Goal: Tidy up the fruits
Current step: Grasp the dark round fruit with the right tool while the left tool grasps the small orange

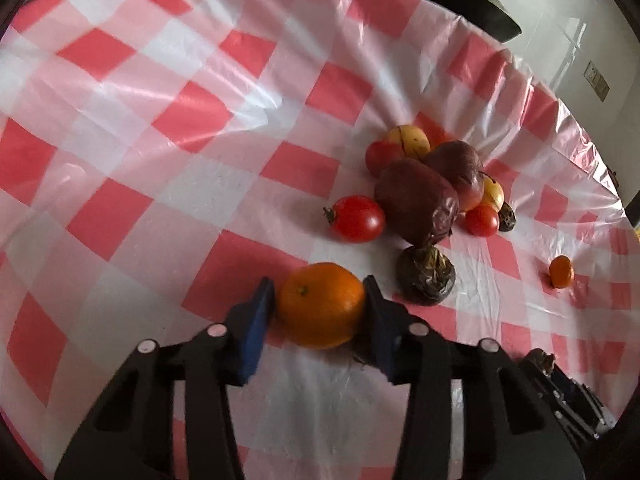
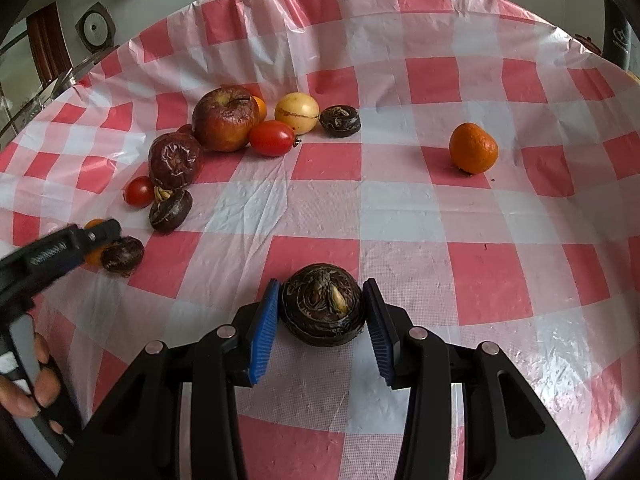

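Gripping an orange (image 1: 321, 305), the left claw (image 1: 320, 312) has both blue pads (image 1: 256, 332) pressed on the fruit's sides; orange sits on the desk (image 1: 160, 184) w/ its red-white check cloth. Right claw (image 2: 321, 312) is clamped on a dark wrinkled round fruit (image 2: 321, 305), pads (image 2: 264, 332) against it left & right, fruit down on the cloth.

Rest of the fruit is piled further out. In the right wrist view: a bruised apple (image 2: 225, 118), a yellow round fruit (image 2: 297, 113) just beside it, an oval tomato (image 2: 272, 138) touching the apple's front, a shrivelled dark-red fruit (image 2: 175, 160), a small tomato (image 2: 139, 191), a few more dark wrinkled ones nearby. A small mandarin (image 2: 473, 153) lies alone, well apart to the right. The left claw shows at that view's left edge, w/ a hand (image 2: 28, 384) on its grip.
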`<state>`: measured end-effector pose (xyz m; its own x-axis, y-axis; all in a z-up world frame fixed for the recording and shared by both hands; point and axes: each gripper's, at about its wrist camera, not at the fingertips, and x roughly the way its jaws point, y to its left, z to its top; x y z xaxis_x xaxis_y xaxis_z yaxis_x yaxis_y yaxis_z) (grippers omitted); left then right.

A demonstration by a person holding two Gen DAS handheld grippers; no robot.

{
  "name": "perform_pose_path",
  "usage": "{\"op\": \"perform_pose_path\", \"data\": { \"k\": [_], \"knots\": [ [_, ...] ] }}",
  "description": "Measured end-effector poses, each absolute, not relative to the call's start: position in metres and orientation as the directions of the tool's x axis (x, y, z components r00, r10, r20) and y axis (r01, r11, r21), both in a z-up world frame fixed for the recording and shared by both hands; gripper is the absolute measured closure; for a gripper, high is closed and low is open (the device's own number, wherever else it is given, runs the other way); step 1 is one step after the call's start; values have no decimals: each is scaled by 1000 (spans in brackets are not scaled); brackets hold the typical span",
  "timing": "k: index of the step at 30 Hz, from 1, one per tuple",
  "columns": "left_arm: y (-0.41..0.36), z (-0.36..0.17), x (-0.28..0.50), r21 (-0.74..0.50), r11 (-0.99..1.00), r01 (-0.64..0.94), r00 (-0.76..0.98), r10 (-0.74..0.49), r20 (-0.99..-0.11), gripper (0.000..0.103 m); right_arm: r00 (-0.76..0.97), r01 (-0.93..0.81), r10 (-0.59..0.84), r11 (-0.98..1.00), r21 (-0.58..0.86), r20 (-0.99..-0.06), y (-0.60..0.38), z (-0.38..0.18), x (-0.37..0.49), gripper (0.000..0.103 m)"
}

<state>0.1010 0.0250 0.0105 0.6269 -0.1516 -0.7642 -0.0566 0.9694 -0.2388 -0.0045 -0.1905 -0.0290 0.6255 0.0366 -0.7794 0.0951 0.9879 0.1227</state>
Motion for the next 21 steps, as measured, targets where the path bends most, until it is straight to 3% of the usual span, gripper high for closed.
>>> {"op": "perform_pose_path", "data": {
  "k": [11,21],
  "knots": [
    [45,18,72,-328,940,-95,705,-169,-689,62,625,95,41,987,128,-779,-190,-27,-4,61],
    [57,16,66,-374,919,-129,714,-175,-678,62,625,93,44,987,130,-780,-190,-27,-4,61]
  ]
}}
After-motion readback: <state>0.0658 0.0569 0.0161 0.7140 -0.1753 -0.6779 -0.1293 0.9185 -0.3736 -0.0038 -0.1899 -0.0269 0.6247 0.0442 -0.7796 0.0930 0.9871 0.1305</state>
